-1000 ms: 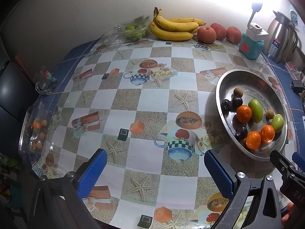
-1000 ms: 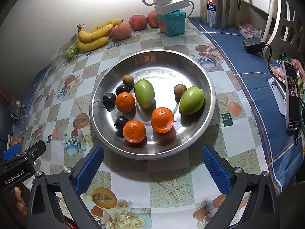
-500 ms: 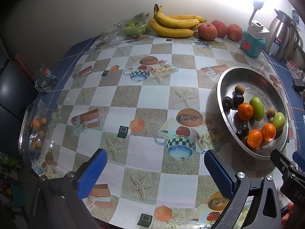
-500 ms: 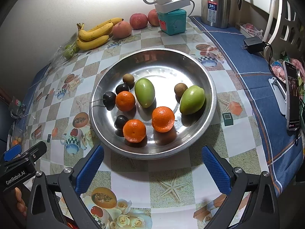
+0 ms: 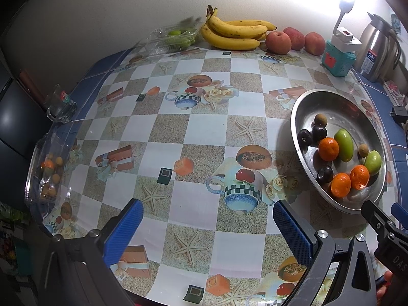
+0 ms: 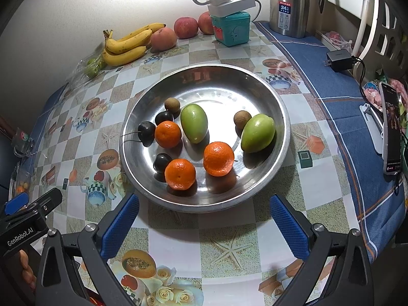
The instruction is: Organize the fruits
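Observation:
A steel basin [image 6: 265, 94] [image 5: 301, 107] holds three oranges [image 6: 218, 158], two green mangoes [image 6: 258, 133], dark plums [image 6: 147, 130] and small brown fruits [image 6: 242, 118]. Bananas [image 5: 236, 34] [image 6: 126, 44] and red apples [image 5: 278, 42] [image 6: 186, 27] lie at the table's far edge by the wall. My right gripper [image 6: 204, 224] hangs open just in front of the basin, nothing between its blue pads. My left gripper [image 5: 207, 232] is open over the patterned tablecloth, left of the basin, empty.
A clear plastic box of green fruit [image 5: 170, 38] sits beside the bananas. A teal box with a white lamp [image 6: 230, 28], a steel kettle [image 6: 289, 5], a charger [image 6: 339, 60] and a phone [image 6: 391, 127] stand at right. A clear tray of small fruits [image 5: 48, 170] and a glass [image 5: 61, 104] are at left.
The left gripper's view has shifted slightly, so the bananas and basin sit a little lower and closer. The right gripper has barely moved. Both stay open.

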Demonstrator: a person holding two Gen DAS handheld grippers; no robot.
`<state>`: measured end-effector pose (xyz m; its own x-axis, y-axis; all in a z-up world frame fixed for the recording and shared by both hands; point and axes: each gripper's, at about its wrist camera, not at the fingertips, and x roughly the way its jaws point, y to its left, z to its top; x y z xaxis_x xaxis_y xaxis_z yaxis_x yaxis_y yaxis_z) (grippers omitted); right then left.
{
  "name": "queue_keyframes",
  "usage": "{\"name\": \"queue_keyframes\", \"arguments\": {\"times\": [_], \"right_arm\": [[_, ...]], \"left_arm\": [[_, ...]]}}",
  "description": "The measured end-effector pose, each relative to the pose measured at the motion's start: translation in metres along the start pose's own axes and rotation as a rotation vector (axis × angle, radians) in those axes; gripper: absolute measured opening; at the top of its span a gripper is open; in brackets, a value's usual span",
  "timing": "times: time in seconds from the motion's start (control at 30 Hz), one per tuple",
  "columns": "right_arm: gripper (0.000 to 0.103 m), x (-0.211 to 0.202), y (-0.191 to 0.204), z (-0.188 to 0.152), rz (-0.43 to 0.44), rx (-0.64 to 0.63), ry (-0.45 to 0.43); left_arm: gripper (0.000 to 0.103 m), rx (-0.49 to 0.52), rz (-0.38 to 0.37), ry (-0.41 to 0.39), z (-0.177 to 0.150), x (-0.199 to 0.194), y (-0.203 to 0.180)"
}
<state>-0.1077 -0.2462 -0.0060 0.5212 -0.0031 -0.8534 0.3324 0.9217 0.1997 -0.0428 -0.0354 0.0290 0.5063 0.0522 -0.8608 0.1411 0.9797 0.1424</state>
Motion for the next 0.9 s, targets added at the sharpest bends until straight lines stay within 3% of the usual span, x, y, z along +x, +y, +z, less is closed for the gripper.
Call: {"name": "queue_keyframes", "arguments": {"times": [0.9], "right_arm": [[0.102, 0.0011, -0.0003, 0.0001, -0.001, -0.001, 0.005]], "left_arm": [[0.103, -0.031, -0.012, 0.024, -0.0003, 0.0040, 0.0041]]}}
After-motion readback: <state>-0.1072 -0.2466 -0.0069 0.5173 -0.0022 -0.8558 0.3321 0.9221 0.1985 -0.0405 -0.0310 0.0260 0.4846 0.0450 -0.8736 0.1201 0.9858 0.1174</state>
